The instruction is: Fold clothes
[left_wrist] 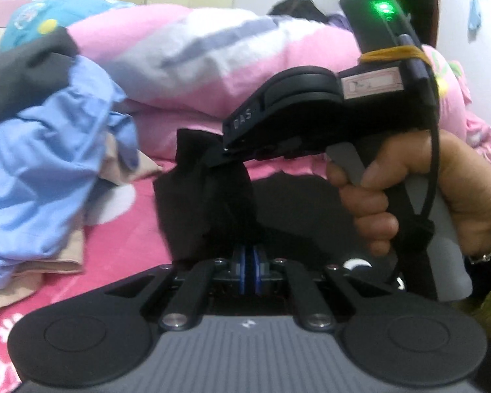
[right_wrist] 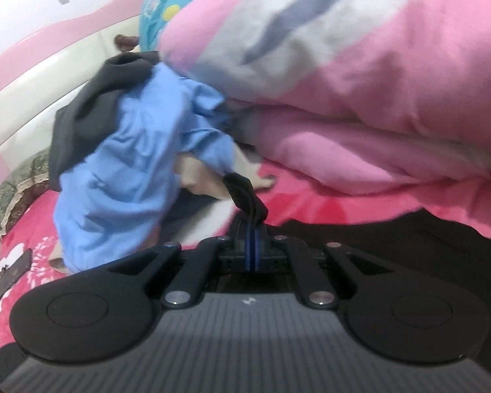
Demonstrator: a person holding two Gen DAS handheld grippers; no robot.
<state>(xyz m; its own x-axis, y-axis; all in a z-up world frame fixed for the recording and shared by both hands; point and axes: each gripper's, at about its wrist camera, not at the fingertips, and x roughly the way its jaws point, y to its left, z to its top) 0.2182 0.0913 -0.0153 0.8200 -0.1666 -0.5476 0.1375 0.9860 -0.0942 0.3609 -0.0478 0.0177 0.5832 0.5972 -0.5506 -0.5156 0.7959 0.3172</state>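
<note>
A black garment (left_wrist: 209, 196) hangs bunched above the pink bed sheet (left_wrist: 127, 229). My left gripper (left_wrist: 249, 252) is shut on its lower part, the blue-edged fingers pressed together under the cloth. My right gripper (left_wrist: 232, 144), held by a hand (left_wrist: 409, 190), pinches the same garment from the right at its upper edge. In the right wrist view my right gripper (right_wrist: 251, 226) is shut on a black fold (right_wrist: 245, 196) of that garment, with more black cloth (right_wrist: 409, 239) spread at the right.
A heap of clothes lies left: a light blue shirt (left_wrist: 45, 163), a dark grey garment (left_wrist: 19, 75) and beige cloth (left_wrist: 49, 265). A rolled pink, white and grey quilt (right_wrist: 343, 82) fills the back. A white padded headboard (right_wrist: 32, 104) and a dark phone-like slab (right_wrist: 13, 275) are at far left.
</note>
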